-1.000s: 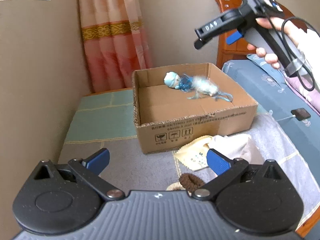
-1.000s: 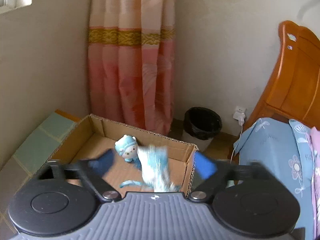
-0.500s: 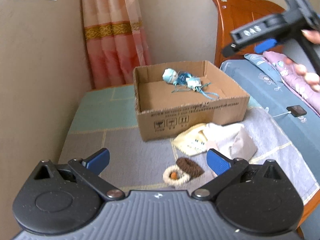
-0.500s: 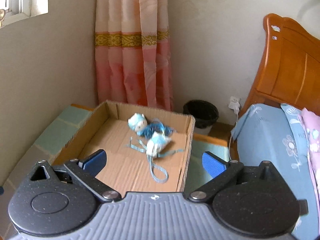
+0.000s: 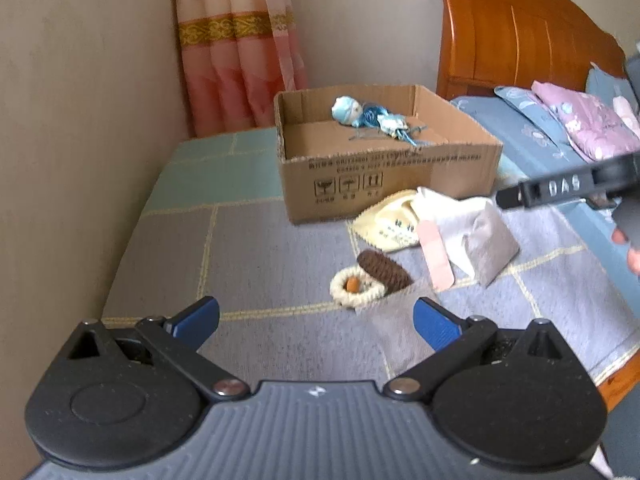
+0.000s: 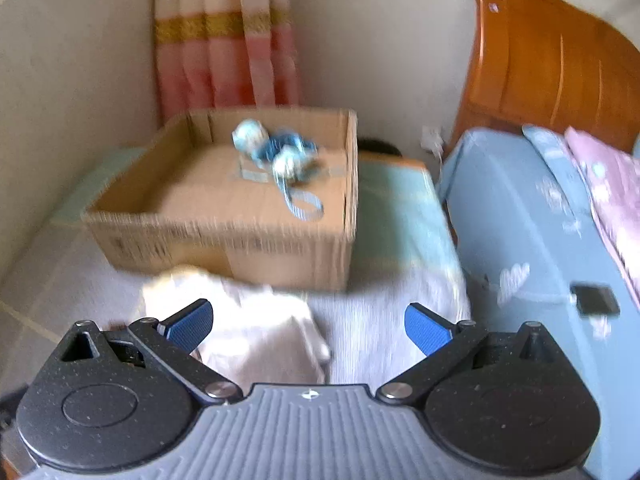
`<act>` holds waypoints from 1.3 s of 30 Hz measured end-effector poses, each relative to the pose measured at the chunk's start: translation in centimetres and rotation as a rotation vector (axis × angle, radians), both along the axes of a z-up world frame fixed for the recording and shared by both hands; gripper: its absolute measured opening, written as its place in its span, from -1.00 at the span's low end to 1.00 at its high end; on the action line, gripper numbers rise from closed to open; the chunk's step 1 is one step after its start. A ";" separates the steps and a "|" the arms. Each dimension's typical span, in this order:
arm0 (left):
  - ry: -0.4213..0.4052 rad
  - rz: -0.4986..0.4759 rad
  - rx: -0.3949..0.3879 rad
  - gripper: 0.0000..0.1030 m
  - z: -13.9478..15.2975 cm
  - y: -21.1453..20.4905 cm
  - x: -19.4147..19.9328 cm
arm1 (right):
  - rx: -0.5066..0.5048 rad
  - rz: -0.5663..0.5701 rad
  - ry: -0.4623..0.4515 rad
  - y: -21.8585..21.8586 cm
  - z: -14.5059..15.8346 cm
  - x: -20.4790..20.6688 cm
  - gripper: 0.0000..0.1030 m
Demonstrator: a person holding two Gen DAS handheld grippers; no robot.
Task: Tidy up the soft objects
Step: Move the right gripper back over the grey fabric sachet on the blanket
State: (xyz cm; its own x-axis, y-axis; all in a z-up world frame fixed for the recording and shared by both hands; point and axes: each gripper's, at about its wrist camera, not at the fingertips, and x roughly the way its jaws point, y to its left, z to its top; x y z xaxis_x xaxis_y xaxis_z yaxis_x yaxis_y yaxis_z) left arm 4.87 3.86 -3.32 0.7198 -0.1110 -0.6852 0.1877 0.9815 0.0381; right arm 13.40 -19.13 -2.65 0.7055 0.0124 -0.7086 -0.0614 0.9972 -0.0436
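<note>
White folded cloth lying on grey blanket before cardboard box, directly ahead of right hand-held gripper, jaws spread wide, empty. Left hand-held gripper farther back, also wide, empty. Right nearer.

I see the cardboard box standing on the blanket, and the doll lies inside it, near the back wall. In front of the box lie the folded cloths. Nearer to me than the cloths lie two knitted pieces, touching each other. To the right is the bed, with its headboard behind.
</note>
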 end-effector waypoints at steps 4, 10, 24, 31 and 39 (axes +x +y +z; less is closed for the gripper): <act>0.017 -0.007 -0.002 0.99 -0.9 0.0 0.1 | 0.036 -0.034 0.022 -0.3 -2.6 -1.1 1.00; 0.046 -0.016 -0.032 0.99 -2.2 -0.1 0.6 | 0.136 -0.079 0.029 -0.7 -4.3 -1.7 1.00; 0.050 -0.026 -0.018 0.99 -2.5 -0.2 1.6 | 0.105 -0.120 0.058 0.1 -6.8 0.8 1.00; 0.036 -0.045 -0.015 0.99 -2.3 -0.8 2.0 | 0.066 -0.072 0.083 -0.8 -6.4 -0.7 1.00; 0.035 -0.075 -0.015 0.99 -2.3 -1.3 1.9 | 0.093 0.058 0.028 -0.8 -6.1 -2.0 1.00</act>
